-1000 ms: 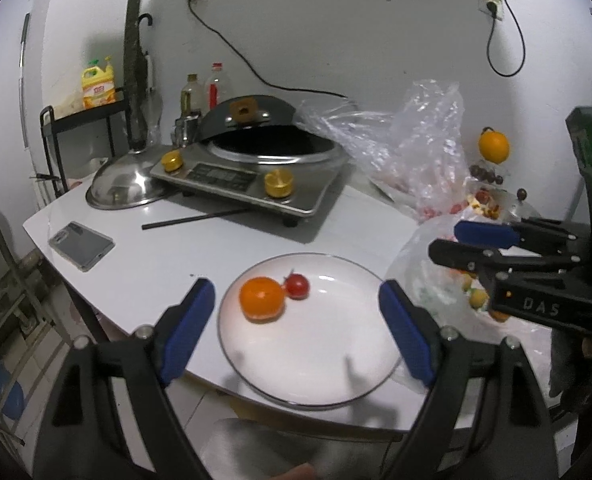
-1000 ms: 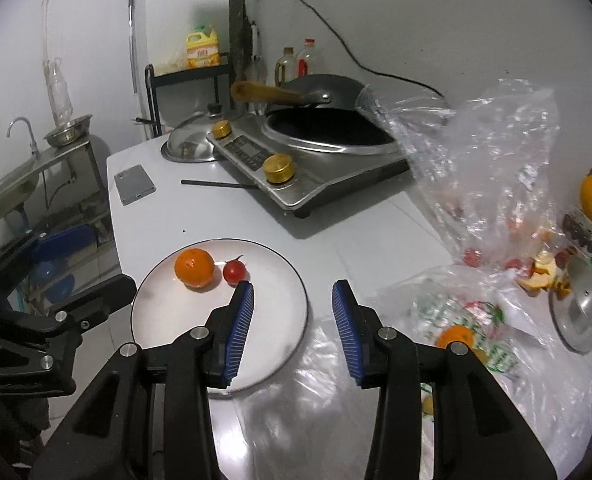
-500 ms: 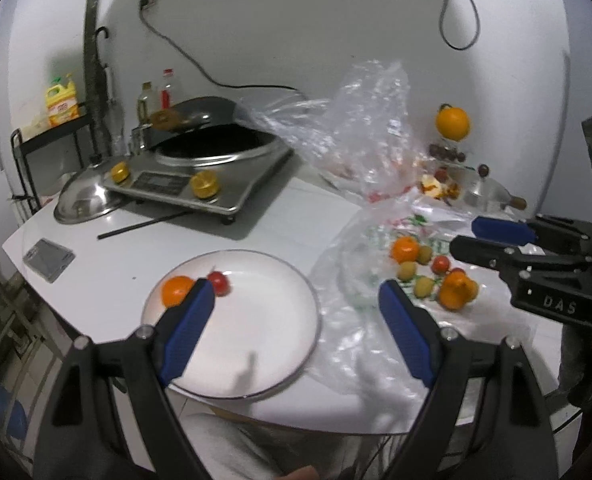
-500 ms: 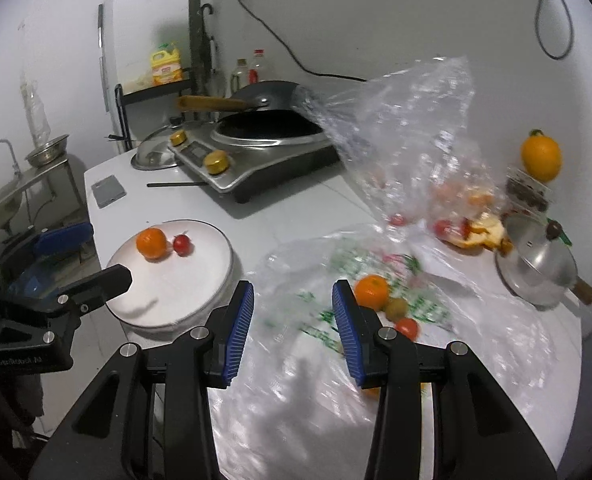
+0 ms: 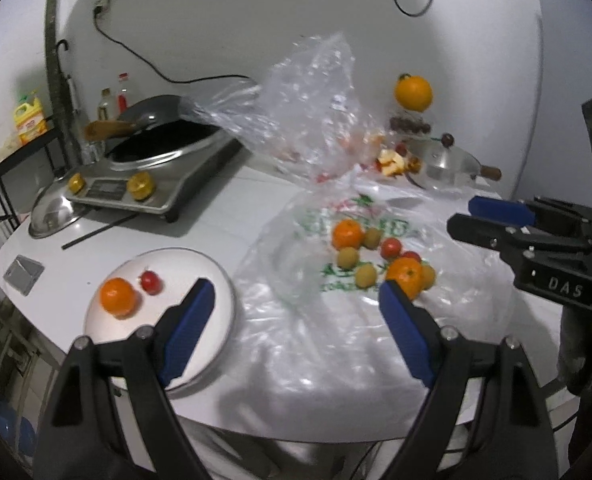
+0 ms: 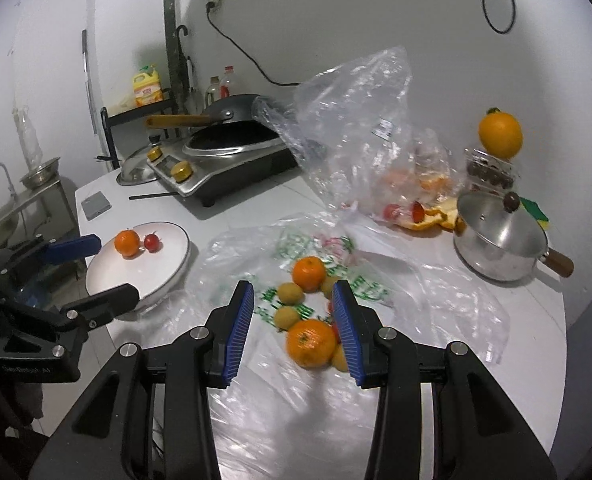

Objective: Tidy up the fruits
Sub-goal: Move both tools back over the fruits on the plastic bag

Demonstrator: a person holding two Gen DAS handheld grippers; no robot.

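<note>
A white plate holds an orange and a small tomato. Several fruits lie on a flattened plastic bag: an orange, a second orange, yellow-green fruits and tomatoes. My left gripper is open and empty above the bag's near edge. My right gripper is open, its fingers either side of the near orange, above it.
An induction cooker with a wok stands at the back left, a lid and a phone beside it. An upright clear bag and a steel pot stand behind the fruits.
Both grippers have swung right, from over the plate to over the bag of fruits. The right gripper now brackets the near orange. Both stay open.
</note>
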